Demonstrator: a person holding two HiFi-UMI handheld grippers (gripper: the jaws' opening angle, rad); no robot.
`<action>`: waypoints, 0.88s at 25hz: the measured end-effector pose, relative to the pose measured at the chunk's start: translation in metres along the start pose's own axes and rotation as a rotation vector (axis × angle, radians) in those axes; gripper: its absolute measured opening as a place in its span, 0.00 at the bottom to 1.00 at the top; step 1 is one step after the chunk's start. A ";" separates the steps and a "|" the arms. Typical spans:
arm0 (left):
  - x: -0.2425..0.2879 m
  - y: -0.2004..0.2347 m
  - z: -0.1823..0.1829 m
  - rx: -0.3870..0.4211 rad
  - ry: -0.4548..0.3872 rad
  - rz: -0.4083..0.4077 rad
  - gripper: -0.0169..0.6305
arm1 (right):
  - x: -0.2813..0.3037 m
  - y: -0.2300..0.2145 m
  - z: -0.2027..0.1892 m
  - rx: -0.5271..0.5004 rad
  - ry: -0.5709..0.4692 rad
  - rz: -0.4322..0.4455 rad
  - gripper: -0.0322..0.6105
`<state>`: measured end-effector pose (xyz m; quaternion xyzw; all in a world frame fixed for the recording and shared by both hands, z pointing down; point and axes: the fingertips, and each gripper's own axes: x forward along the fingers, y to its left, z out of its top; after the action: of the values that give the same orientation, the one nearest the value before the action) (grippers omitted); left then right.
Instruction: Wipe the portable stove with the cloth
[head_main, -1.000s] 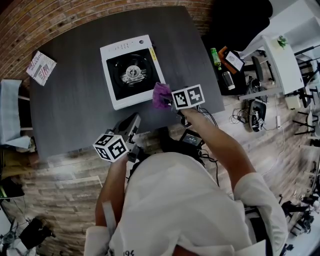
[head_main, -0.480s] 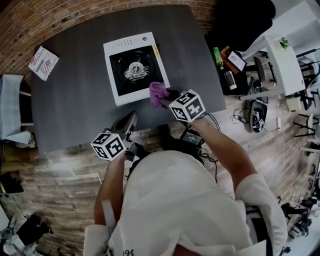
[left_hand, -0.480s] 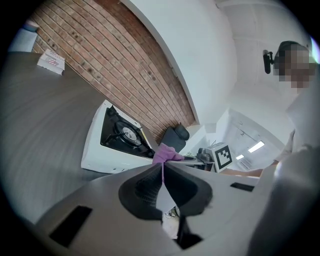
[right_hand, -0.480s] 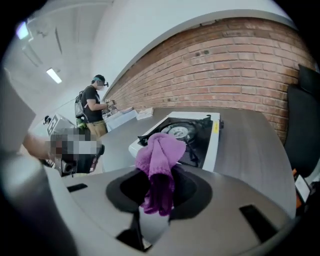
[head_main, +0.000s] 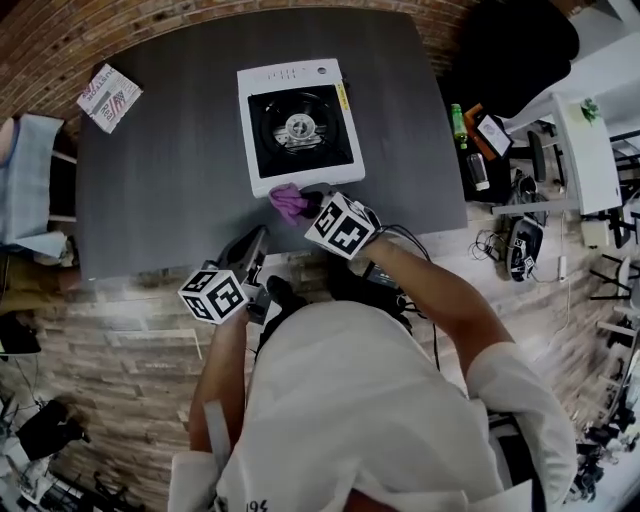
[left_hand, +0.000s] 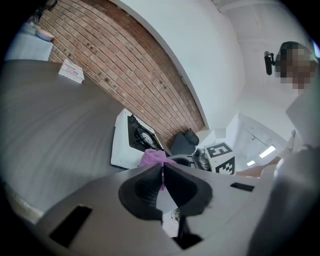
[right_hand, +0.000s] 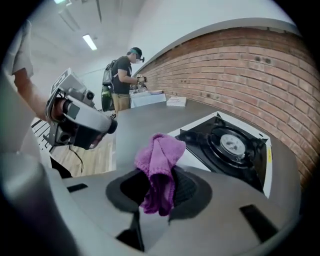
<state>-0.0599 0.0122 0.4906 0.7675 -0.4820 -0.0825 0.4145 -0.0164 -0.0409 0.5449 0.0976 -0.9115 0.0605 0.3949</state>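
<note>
We hold the cloth (head_main: 288, 203) in the right gripper (head_main: 303, 208). Its jaws pinch the middle of a bunched purple wad that spills out above and below them. The cloth sits at the near edge of the portable stove (head_main: 262, 85), toward its left corner; we cannot tell whether it touches the white casing. The stove stands toward the far side of the dark desk (head_main: 160, 190). The left gripper (head_main: 254, 243) hangs at the near desk edge, apart from the stove, with its jaws pressed together on nothing.

We judge the cloth soft, light and knitted. It will fold and drag rather than slide flat, so a grip through its bulk suits it, with enough left loose to press down. The stove looks light enough to skate under a firm stroke. Its white rim is smooth, but the black burner well and pan supports may snag the knit. Steadying a corner with the left gripper may help.
</note>
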 end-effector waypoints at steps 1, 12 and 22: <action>-0.005 0.003 0.000 -0.004 -0.006 0.010 0.05 | 0.006 0.004 0.004 -0.028 0.007 0.007 0.22; -0.037 0.020 0.000 -0.026 -0.033 0.085 0.05 | 0.065 0.025 0.018 -0.167 0.059 -0.020 0.22; -0.020 0.012 0.000 -0.018 -0.007 0.048 0.05 | 0.045 -0.006 -0.013 -0.110 0.088 -0.115 0.22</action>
<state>-0.0784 0.0259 0.4939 0.7516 -0.5009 -0.0797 0.4217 -0.0357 -0.0505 0.5870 0.1251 -0.8881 -0.0081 0.4422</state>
